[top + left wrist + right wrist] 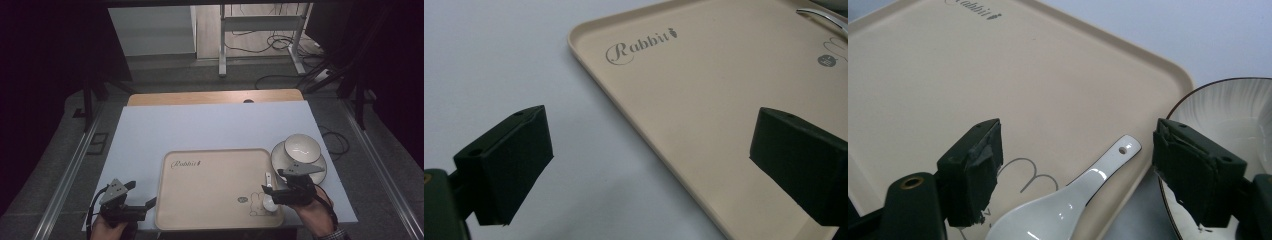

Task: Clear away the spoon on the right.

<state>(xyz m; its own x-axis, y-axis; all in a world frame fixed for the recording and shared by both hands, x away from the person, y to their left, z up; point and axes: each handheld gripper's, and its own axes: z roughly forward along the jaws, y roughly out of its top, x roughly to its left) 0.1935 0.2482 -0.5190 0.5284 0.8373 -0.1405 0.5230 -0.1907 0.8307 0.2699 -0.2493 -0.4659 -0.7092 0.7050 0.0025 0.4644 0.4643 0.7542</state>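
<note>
A beige tray (210, 185) printed "Rabbit" lies on the white table. A white ceramic spoon (269, 196) lies in the tray's near right corner, its handle pointing away. My right gripper (272, 192) hovers over the spoon (1073, 200) with jaws open wide and the pads (973, 170) clear of it. A white bowl (301, 148) sits on a plate (320, 170) right of the tray. My left gripper (140, 200) rests at the tray's near left corner, open, one pad (509, 160) over the table and the other over the tray (704, 100).
The white board (200, 125) covers a wooden table whose far edge (215, 96) shows behind it. Beyond stand metal desk legs (222, 40) and loose cables (280, 45) on the floor. The plate's rim (1198, 100) lies close beside the right jaw.
</note>
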